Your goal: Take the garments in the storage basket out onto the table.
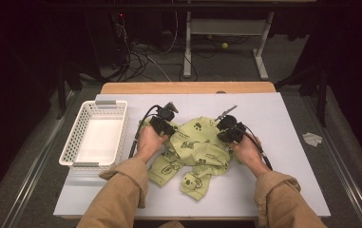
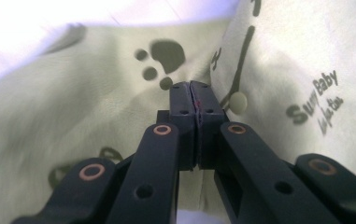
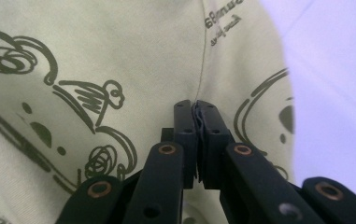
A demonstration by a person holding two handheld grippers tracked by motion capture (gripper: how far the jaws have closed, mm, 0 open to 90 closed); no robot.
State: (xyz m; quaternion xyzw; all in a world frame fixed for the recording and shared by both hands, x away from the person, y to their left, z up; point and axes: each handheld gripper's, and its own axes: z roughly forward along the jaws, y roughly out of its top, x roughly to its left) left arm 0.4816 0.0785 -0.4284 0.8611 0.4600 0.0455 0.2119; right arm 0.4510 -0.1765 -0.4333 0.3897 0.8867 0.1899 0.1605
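A light green baby garment (image 1: pixel 194 148) printed with dark cartoon animals and paw marks lies crumpled in the middle of the white table top (image 1: pixel 283 142). My left gripper (image 1: pixel 168 127) is at the garment's upper left edge. In the left gripper view its jaws (image 2: pixel 190 87) are pressed together, and the cloth (image 2: pixel 73 116) puckers at their tips. My right gripper (image 1: pixel 223 135) is at the garment's upper right edge. In the right gripper view its jaws (image 3: pixel 195 105) are shut with a thin fold of the cloth (image 3: pixel 133 56) pinched between them.
A white plastic basket (image 1: pixel 96 106) with nothing in it stands at the table's left side. A small pale scrap (image 1: pixel 312 138) lies on the floor beyond the right edge. Cables and a desk frame (image 1: pixel 263 52) are on the floor behind the table.
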